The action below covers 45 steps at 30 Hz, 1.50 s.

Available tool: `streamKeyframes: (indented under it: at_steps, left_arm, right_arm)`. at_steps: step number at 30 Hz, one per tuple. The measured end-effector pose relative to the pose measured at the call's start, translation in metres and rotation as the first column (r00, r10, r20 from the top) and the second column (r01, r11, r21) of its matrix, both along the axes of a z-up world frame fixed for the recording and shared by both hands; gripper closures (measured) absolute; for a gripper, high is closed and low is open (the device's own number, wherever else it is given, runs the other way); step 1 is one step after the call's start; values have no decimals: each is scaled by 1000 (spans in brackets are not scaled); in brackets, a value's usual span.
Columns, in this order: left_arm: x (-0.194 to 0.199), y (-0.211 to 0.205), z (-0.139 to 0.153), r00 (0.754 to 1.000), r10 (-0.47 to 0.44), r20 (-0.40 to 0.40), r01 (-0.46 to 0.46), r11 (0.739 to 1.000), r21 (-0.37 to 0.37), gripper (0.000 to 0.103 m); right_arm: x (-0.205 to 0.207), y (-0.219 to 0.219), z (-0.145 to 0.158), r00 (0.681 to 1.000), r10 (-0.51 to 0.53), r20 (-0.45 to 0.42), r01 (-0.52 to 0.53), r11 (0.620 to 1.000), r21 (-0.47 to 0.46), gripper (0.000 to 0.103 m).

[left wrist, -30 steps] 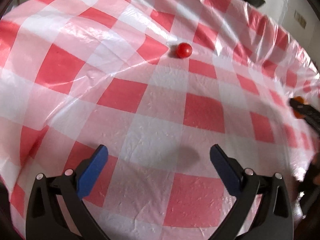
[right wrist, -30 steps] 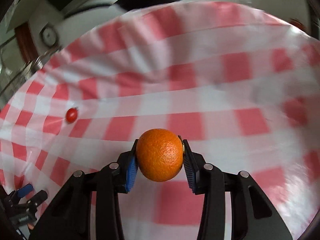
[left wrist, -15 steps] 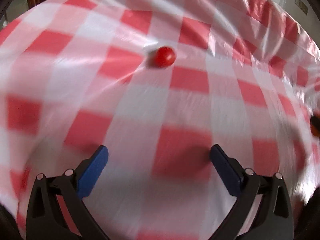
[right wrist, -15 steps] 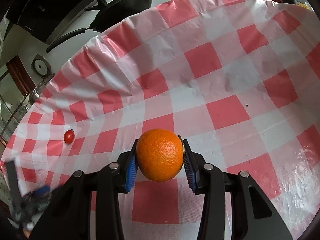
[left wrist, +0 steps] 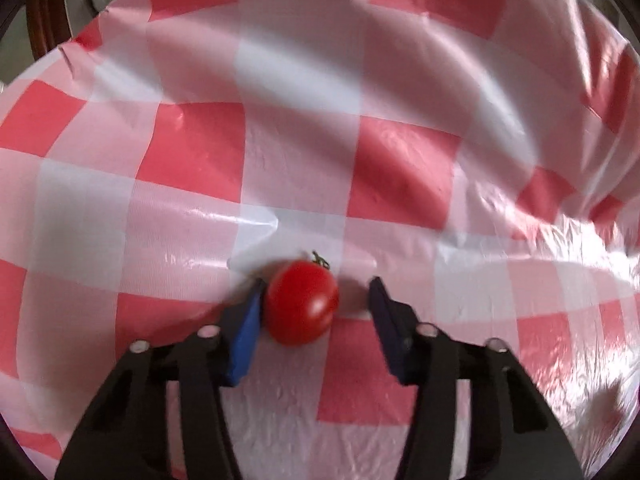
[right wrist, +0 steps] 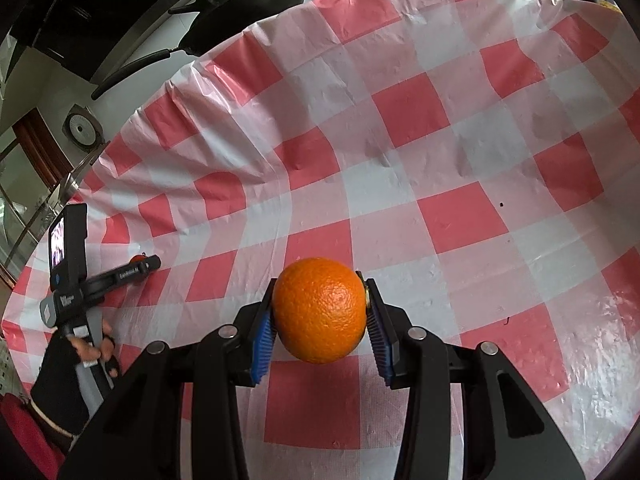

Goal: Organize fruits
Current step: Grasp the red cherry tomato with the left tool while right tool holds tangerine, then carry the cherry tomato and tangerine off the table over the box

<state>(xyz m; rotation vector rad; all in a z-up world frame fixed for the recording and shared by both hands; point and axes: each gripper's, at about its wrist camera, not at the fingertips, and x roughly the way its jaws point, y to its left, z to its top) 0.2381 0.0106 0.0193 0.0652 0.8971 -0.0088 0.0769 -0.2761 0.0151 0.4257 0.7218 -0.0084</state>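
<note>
A small red tomato (left wrist: 302,308) with a green stem lies on the red-and-white checked tablecloth (left wrist: 392,168), between the blue pads of my left gripper (left wrist: 317,285). Its jaws are closing: the left pad touches the tomato, while the right pad (left wrist: 380,304) still stands a gap away. In the right wrist view that left gripper (right wrist: 148,265) shows far to the left, held by a gloved hand (right wrist: 90,350), with the tomato (right wrist: 138,258) mostly hidden behind its tip. My right gripper (right wrist: 320,284) is shut on an orange (right wrist: 320,310), held above the cloth.
A black frying pan (right wrist: 240,4) sits beyond the table's far edge. The cloth (right wrist: 440,160) drapes over the table's edge at far left, where a round dial (right wrist: 82,128) hangs on the wall. Open checked cloth stretches ahead of the orange.
My left gripper has travelled forward to the tomato, and its jaws have narrowed around it from wide open. The right gripper still grips the orange and has come to rest.
</note>
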Motion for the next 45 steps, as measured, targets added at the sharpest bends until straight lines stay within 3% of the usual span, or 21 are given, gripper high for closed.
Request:
streamKeyframes:
  at_steps: [1,7,12,15,19,30,45]
  left_arm:
    - [-1,-1,0,1000,-8,2,8,1000,-1,69]
    - [-33,-11,5,996,-83,39,83,996,-15,69]
    - [-121,-22,27,987,-114,113,134,972,-192,69]
    - [-173,-31,31,982,-121,148,155,955,-251,69]
    - [-210,-42,26,983,-112,144,152,939,-309,69]
    - [-205,-40,2,988,-128,86,153,893,-423,69]
    - [-201,-39,-1,991,-117,65,134,891,-433,69]
  right_arm:
    - [0,0,0,1000,-1,-1,1,1000,1,61]
    - [0,-1,-1,1000,-7,2,7,1000,7,61]
    - [-1,-1,0,1000,-7,8,7,1000,10,61]
    - [-1,-1,0,1000,-5,7,5,1000,9,61]
    - [-1,0,0,1000,-5,8,5,1000,8,61]
    - [-1,1,-1,1000,-2,4,2,1000,6,61]
    - [-1,1,-1,1000,1,6,-1,1000,13,61]
